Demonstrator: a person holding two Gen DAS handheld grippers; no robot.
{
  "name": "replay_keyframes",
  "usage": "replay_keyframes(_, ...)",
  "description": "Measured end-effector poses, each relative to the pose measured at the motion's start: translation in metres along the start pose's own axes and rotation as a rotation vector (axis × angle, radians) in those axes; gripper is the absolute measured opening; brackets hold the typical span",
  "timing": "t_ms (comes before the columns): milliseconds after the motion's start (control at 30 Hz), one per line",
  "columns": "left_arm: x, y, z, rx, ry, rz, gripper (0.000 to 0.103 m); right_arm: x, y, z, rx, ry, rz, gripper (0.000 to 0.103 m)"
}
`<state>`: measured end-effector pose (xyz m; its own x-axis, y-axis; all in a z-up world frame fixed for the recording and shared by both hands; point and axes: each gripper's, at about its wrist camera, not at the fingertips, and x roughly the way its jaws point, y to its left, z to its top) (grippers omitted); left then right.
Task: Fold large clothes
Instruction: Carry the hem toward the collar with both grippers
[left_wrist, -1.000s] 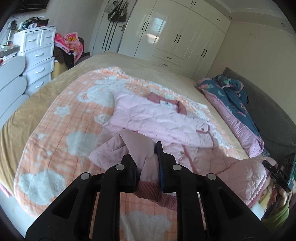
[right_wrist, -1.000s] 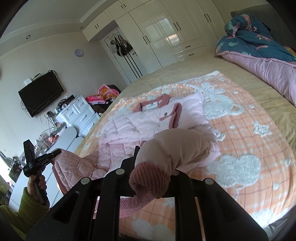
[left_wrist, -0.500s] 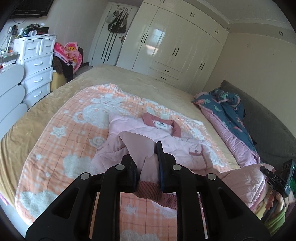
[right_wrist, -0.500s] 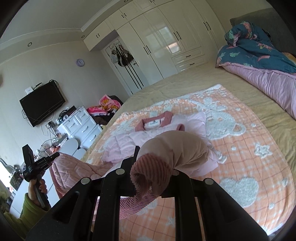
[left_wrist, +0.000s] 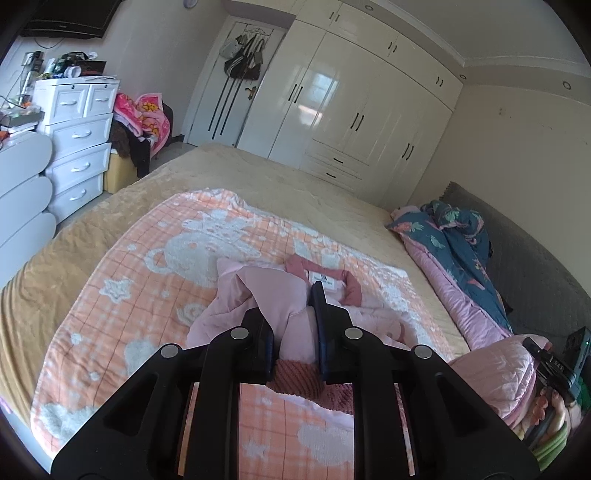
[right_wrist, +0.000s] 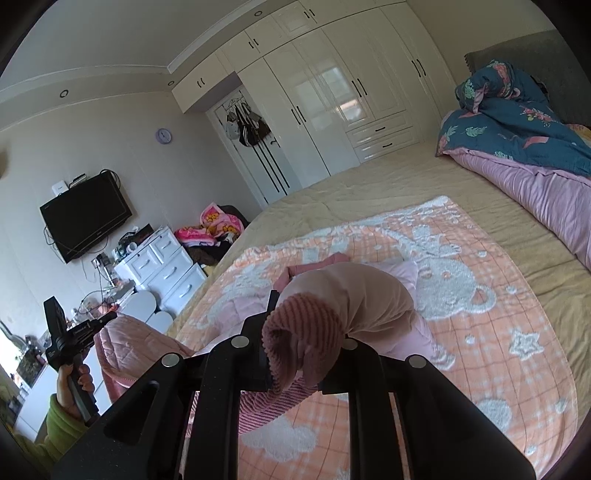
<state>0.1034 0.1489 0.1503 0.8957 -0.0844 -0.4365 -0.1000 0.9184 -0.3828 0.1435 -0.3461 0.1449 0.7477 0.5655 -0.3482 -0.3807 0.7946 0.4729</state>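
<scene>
Each pinching a ribbed-cuffed sleeve of the pink quilted jacket (left_wrist: 258, 291) spread on an orange cartoon blanket (left_wrist: 122, 295), the left gripper (left_wrist: 295, 314) and right gripper (right_wrist: 306, 332) face white wardrobes (left_wrist: 354, 110), possibly lacquered, across the beige bed (left_wrist: 258, 177).

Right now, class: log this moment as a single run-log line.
step: fold jacket | left gripper: shut on cuff | right gripper: shut on cuff | both sleeves lifted | collar on blanket
</scene>
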Motion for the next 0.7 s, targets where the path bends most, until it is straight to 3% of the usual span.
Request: replay_keyframes(700, 0.062, -0.009, 0.031, 0.069, -0.012, 0.099, 0.01, 0.072, -0.034, 0.045, 0.055, 0.054, -0.05, 0.014)
